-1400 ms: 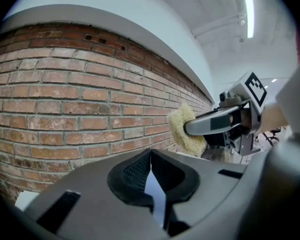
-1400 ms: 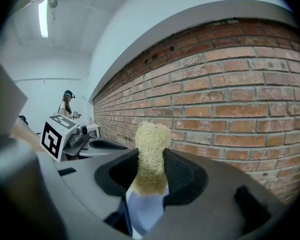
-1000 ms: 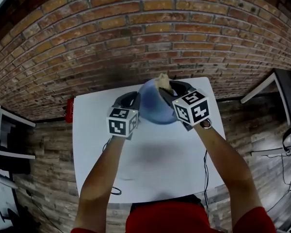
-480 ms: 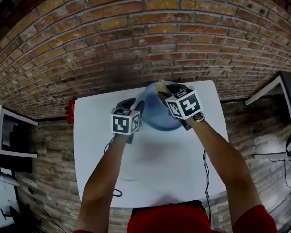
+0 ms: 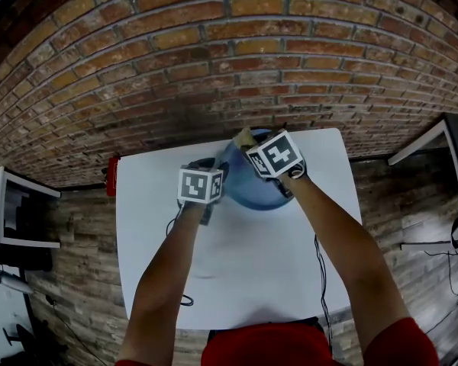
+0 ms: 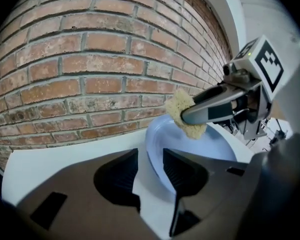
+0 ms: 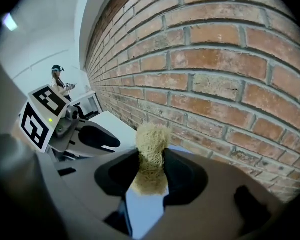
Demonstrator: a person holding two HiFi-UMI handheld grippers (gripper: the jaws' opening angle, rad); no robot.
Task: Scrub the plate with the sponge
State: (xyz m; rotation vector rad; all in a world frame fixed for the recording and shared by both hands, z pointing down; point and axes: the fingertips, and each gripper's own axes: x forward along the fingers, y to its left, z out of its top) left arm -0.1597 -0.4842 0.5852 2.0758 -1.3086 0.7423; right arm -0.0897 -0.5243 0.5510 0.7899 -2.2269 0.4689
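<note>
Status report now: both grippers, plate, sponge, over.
Left gripper jaws opening, plate rim between them, unpressed. Right gripper shut on sponge, at plate. No obstruction seen.

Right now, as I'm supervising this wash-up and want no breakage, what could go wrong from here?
1. The left gripper is opening its jaws around the rim of the round pale blue plate. Unheld, the plate may slide on the white table once scrubbing pushes on it.
2. The right gripper pinches the yellow fibrous sponge by a narrow part, so it may twist out under pressure.
</note>
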